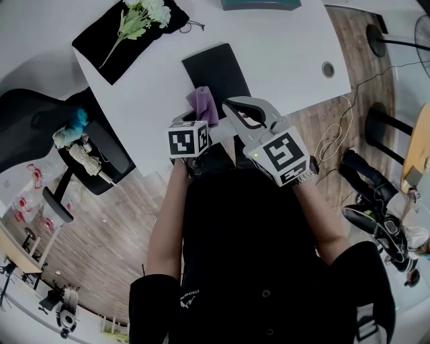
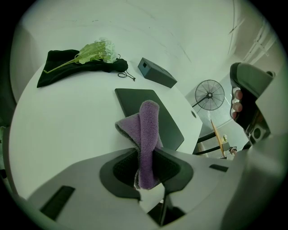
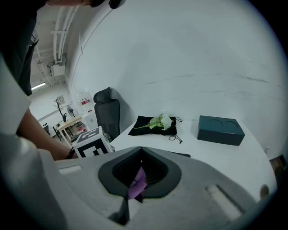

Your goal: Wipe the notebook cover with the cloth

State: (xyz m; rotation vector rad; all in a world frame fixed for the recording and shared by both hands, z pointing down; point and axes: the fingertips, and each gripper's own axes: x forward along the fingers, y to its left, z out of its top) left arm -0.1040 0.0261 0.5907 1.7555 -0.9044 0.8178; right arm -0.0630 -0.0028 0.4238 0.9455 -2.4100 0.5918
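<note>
The left gripper (image 2: 146, 157) has its jaws clamped on a purple cloth (image 2: 149, 126), which stands up out of the pads as a folded strip with a second flap leaning to the left. Beyond it a black notebook (image 1: 216, 70) lies flat and closed on the white table (image 1: 289, 47), near the table's front edge; in the head view the cloth hangs over the notebook's near corner, though whether it touches the cover cannot be told. The right gripper (image 3: 141, 152) is held just beside the left one, on its right, with its jaws brought together at the tips; a sliver of the purple cloth shows through the slit between its pads, but the left gripper view shows only the left jaws gripping the fabric. Farther back on the table a black drawstring pouch (image 1: 107, 40) lies with a sprig of white artificial flowers (image 1: 141, 17) across it, and a dark teal box (image 3: 220, 130) sits well apart to its right. A black office chair (image 1: 40, 127) stands off the table's left side, and a floor fan (image 2: 209, 95) is seen beyond the far edge
</note>
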